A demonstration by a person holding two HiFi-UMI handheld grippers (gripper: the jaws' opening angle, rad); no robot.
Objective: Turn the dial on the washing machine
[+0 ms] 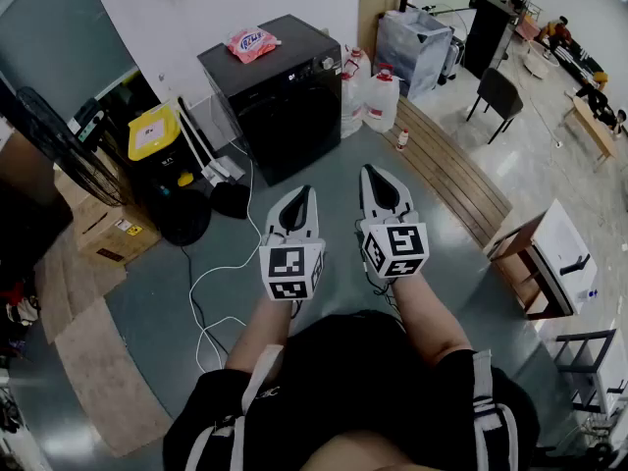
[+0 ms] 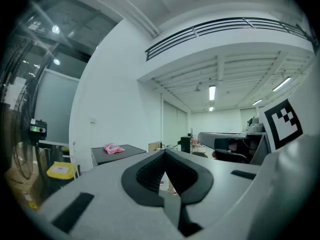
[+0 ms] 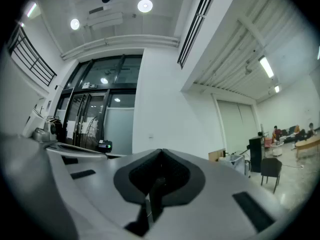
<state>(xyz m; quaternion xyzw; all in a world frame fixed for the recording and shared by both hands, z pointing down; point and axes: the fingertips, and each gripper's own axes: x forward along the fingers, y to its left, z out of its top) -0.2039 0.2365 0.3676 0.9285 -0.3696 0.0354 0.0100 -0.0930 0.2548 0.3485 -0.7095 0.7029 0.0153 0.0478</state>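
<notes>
The black washing machine (image 1: 285, 101) stands against the white wall ahead of me, with a pink packet (image 1: 252, 43) on its lid. A small light knob (image 1: 327, 64) shows at its upper front right corner. Both grippers hang in the air well short of the machine, side by side and pointing toward it. My left gripper (image 1: 308, 190) is shut with nothing in it, and so is my right gripper (image 1: 366, 170). In the left gripper view the machine (image 2: 118, 155) and packet (image 2: 113, 148) lie far off beyond the shut left gripper (image 2: 164, 152). The right gripper view shows the shut right gripper (image 3: 160, 152) and mostly wall.
Left of the machine are a yellow-lidded black bin (image 1: 155, 137), a fan (image 1: 61, 150) and a cardboard box (image 1: 106, 230). White jugs (image 1: 370, 97) stand to its right. A white cable (image 1: 211, 281) trails over the floor. A wooden platform (image 1: 453, 177) and black chair (image 1: 498, 93) lie further right.
</notes>
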